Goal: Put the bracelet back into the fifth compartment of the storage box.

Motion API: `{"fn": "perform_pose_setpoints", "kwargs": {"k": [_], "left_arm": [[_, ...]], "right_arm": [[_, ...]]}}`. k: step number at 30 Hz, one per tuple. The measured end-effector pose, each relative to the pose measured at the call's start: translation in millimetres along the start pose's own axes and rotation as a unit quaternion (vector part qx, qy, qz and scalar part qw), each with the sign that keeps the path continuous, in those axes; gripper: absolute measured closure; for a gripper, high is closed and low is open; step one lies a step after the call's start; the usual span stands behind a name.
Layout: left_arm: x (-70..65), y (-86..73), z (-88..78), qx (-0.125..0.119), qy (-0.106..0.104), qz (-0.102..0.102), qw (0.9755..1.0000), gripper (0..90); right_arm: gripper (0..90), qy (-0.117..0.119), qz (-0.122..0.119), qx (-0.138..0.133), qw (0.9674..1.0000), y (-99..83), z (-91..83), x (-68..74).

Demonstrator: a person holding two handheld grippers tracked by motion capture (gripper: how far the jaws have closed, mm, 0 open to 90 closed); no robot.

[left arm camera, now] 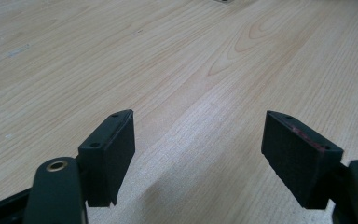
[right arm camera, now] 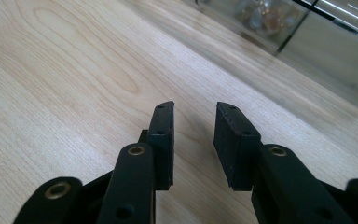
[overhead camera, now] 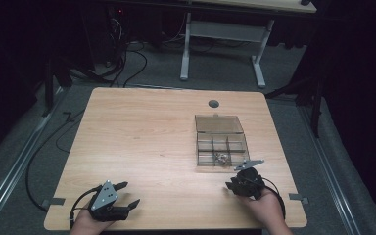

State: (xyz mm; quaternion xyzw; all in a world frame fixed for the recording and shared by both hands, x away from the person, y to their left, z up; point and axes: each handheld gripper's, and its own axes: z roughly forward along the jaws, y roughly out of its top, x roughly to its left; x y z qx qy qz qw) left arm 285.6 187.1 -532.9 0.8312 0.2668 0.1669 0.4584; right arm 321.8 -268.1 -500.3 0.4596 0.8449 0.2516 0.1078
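A clear plastic compartment box (overhead camera: 221,147) lies right of the table's middle, its lid (overhead camera: 218,123) folded back flat. One front compartment holds several small shiny pieces (overhead camera: 220,157), also seen as small shiny pieces (right arm camera: 261,14) behind the box wall (right arm camera: 326,51) in the right gripper view. My right gripper (overhead camera: 231,185) (right arm camera: 193,116) rests just in front of the box, its jaws a narrow gap apart with nothing between them. My left gripper (overhead camera: 132,193) (left arm camera: 198,135) sits near the front left edge, wide open over bare wood.
The wooden table (overhead camera: 142,142) has a round grey cable hole (overhead camera: 213,103) near its far edge. Tape tabs mark the front corners (overhead camera: 53,201). Beyond the table stand a white-legged desk (overhead camera: 223,34) and loose cables on the floor (overhead camera: 127,63).
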Motion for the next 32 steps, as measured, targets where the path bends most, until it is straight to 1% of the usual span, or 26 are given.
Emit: {"fn": "perform_pose_setpoints", "kwargs": {"k": [2, 3, 5, 7, 9, 10, 12, 13, 14, 15, 18, 19, 20, 22, 23, 24, 27, 32], "left_arm": [[0.0, 0.0, 0.0, 0.000, 0.002, -0.001, 1.0000, 26.2], [0.0, 0.0, 0.0, 0.000, 0.002, -0.001, 1.0000, 26.2], [0.1, 0.0, 0.2, 0.000, 0.004, -0.003, 1.0000, 26.2], [0.1, 0.0, 0.5, 0.000, 0.004, -0.004, 1.0000, 26.2], [0.1, -0.1, 0.4, -0.001, 0.006, -0.005, 1.0000, 26.1], [0.2, -0.1, 0.3, -0.001, 0.005, -0.005, 1.0000, 26.1], [0.3, -0.1, 0.4, -0.001, 0.004, -0.005, 1.0000, 26.1], [0.1, -0.1, 0.3, -0.001, 0.004, -0.003, 1.0000, 26.1], [0.0, 0.1, 0.3, 0.000, 0.003, -0.002, 1.0000, 26.1], [-0.2, 0.2, 0.3, 0.001, 0.001, 0.000, 1.0000, 26.2], [-0.8, 0.4, 1.0, 0.003, -0.002, 0.004, 1.0000, 26.2], [-0.9, 0.5, 1.1, 0.003, -0.001, 0.005, 1.0000, 26.2], [-0.9, 0.5, 1.2, 0.004, -0.001, 0.005, 1.0000, 26.2], [-0.5, 0.6, 1.5, 0.003, 0.000, 0.003, 1.0000, 26.3], [-0.4, 0.7, 1.5, 0.004, 0.000, 0.002, 1.0000, 26.3], [-0.4, 0.8, 1.6, 0.004, 0.001, 0.002, 1.0000, 26.3], [-0.6, 0.7, 1.6, 0.002, 0.003, 0.002, 1.0000, 26.3], [-0.9, 0.6, 1.4, 0.002, 0.002, 0.004, 1.0000, 26.3]], "right_arm": [[68.0, 0.004, -0.004, -0.027, 0.9996, -6.4, 1.7, 1.7], [67.7, 0.004, -0.004, -0.033, 0.9994, -8.5, 2.2, 2.4], [66.1, 0.004, -0.007, -0.055, 0.9985, -14.5, 5.1, 3.6], [64.4, 0.011, -0.010, -0.076, 0.9970, -20.2, 8.2, 4.2], [63.5, 0.014, -0.002, -0.100, 0.9949, -25.6, 10.3, 4.4], [63.1, 0.018, 0.004, -0.118, 0.9929, -28.3, 11.1, 3.7], [60.2, 0.025, 0.017, -0.165, 0.9858, -36.0, 10.6, 2.9], [60.1, 0.016, 0.012, -0.184, 0.9827, -38.6, 7.2, 3.8], [59.8, 0.020, 0.010, -0.209, 0.9777, -41.3, 3.1, 4.2], [59.0, 0.031, 0.009, -0.221, 0.9747, -43.3, 0.5, 2.6], [57.0, 0.043, 0.033, -0.221, 0.9737, -46.0, 0.2, -3.1], [56.9, 0.046, 0.036, -0.223, 0.9731, -45.9, 0.4, -4.1], [57.0, 0.044, 0.036, -0.222, 0.9734, -45.4, 0.8, -3.8], [57.0, 0.037, 0.028, -0.218, 0.9748, -44.4, 2.0, -1.4], [57.0, 0.034, 0.021, -0.214, 0.9761, -43.8, 2.9, 0.2], [56.9, 0.032, 0.019, -0.210, 0.9769, -43.6, 3.2, 1.3], [56.6, 0.028, 0.009, -0.206, 0.9780, -43.0, 4.4, 2.9], [56.6, 0.027, 0.012, -0.205, 0.9783, -42.9, 4.7, 2.8]]}}
